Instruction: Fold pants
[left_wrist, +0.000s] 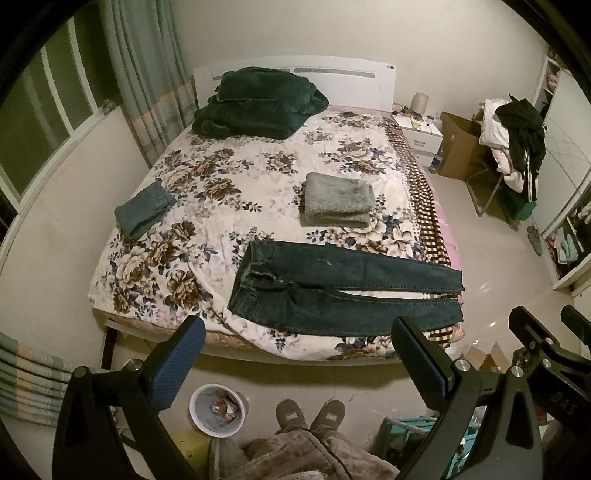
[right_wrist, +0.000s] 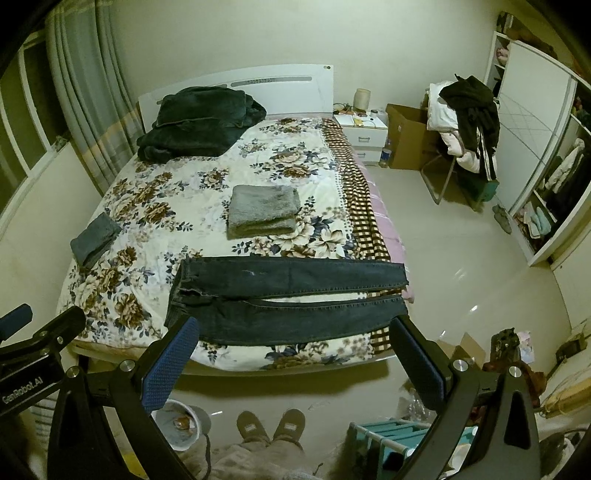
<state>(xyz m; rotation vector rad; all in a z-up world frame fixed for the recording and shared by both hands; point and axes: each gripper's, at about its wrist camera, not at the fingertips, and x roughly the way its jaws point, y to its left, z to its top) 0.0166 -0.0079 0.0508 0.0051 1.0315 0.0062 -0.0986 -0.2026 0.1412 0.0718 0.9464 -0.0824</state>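
Flat on the bed (left_wrist: 155, 192), jeans (left_wrist: 332, 291) lie seemingly beyond both wide-open, empty tongs (left_wrist: 297, 354) (right_wrist: 293, 350).

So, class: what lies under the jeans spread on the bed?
Under the jeans lies the flowered quilt; at the leg ends, a checked blanket. Whatever sits directly beneath the denim is covered.

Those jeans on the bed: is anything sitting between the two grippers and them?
Nothing visible does. The jeans lie flat along the near edge of the bed, with only open air before the open left gripper and right gripper. The folded grey towel lies beyond them.
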